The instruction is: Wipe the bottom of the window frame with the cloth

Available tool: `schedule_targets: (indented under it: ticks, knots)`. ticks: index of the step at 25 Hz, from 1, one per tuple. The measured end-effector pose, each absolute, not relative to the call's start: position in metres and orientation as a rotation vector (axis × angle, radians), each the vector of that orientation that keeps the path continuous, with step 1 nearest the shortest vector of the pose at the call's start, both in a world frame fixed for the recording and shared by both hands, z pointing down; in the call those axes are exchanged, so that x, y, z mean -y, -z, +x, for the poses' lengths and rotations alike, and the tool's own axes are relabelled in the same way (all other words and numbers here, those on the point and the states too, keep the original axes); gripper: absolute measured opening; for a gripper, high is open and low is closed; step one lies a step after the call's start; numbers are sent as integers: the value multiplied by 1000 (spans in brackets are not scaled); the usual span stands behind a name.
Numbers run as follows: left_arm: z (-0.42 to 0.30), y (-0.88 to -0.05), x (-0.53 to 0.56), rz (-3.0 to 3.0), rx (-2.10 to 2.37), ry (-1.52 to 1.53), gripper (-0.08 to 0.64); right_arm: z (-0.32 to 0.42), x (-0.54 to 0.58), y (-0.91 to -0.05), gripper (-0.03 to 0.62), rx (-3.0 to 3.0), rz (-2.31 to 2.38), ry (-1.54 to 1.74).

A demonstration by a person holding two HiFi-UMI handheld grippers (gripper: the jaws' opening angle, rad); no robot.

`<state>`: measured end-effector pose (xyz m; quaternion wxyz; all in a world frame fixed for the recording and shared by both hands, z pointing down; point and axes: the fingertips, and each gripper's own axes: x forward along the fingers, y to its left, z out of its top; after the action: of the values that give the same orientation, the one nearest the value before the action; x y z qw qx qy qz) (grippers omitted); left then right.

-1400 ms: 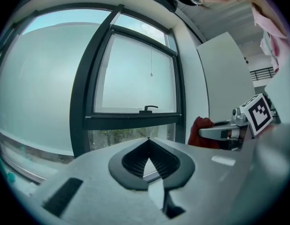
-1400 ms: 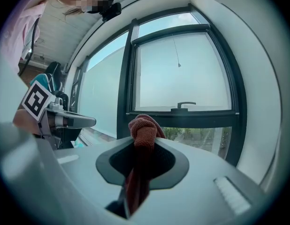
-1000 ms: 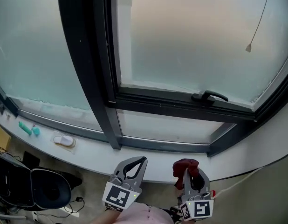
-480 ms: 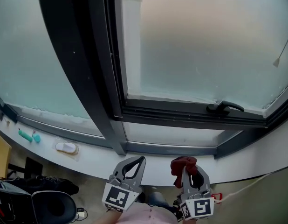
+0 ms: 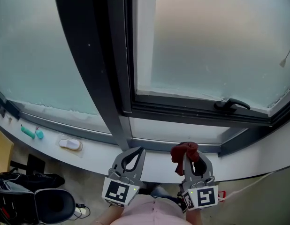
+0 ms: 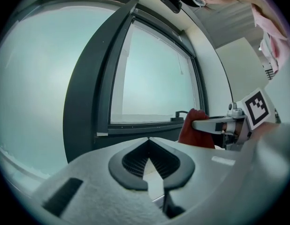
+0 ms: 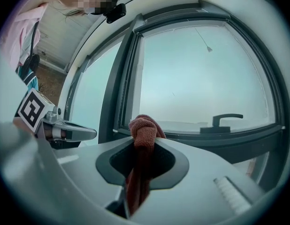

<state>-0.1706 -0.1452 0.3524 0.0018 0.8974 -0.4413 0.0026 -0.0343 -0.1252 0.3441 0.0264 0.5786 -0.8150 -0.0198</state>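
Below the dark window frame (image 5: pixel 182 108), the head view shows the left gripper (image 5: pixel 140 150) and right gripper (image 5: pixel 190 157) over the white sill (image 5: pixel 93 156). The left gripper view shows its jaws pressed together, holding nothing. The right gripper view shows its jaws clamping the red cloth (image 7: pixel 143 131), which bunches above them.

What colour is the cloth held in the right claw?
Dark red, a rusty brick shade. The cloth shows best in the right gripper view.

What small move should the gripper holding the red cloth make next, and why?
Probably push the right gripper forward until the red cloth meets the window frame's bottom rail. Its jaws are shut on the cloth, and the rail lies ahead, not yet touched.
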Motion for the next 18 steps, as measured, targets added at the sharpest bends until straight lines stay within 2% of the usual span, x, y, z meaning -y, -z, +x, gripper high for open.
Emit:
schedule_targets:
  ticks: [10, 18]
  knots:
    - [-206, -350, 142, 2697, 1526, -13, -5, -90, 200, -280, 63, 2663, 1652, 297]
    - [-240, -348, 134, 2589, 1688, -23, -5, -146, 266, -249, 63, 2720, 1547, 341]
